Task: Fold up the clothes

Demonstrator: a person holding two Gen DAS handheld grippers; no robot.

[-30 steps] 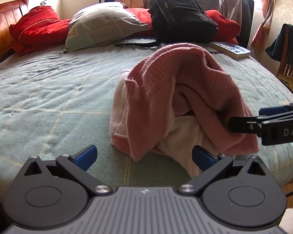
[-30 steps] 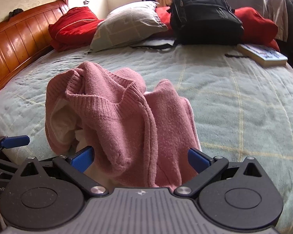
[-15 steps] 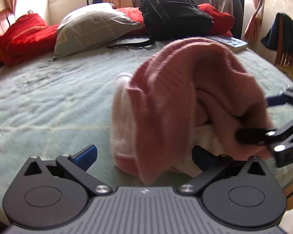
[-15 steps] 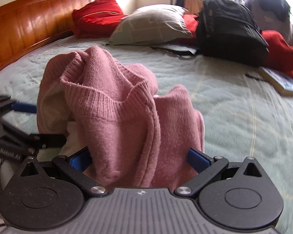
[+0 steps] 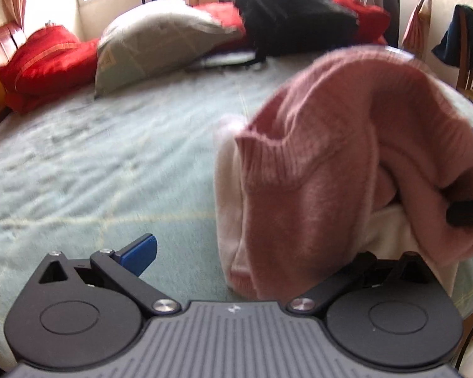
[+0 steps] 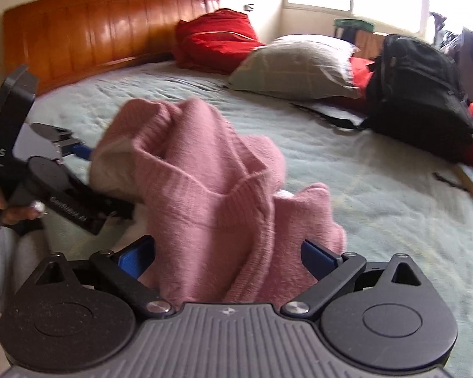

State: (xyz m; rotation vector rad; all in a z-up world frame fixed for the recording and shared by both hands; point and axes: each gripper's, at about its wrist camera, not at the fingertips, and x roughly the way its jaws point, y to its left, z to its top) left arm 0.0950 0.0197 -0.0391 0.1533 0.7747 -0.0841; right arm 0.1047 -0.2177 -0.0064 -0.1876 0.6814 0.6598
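1. Pink sweater (image 6: 205,189) bunched on the bed (image 6: 378,189), now nearer both cameras than before.
2. Right tongs (image 6: 228,253) spread wide, sweater between them.
3. Left tongs (image 5: 261,249) released, right finger now hidden under knit.

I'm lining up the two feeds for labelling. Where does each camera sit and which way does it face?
Left wrist: on the left tool, facing across the bed to the window wall; the right tool pokes in.
Right wrist: on the right tool, facing the headboard; the left tool and a hand show.
Both share the pink sweater, pillow and backpack.
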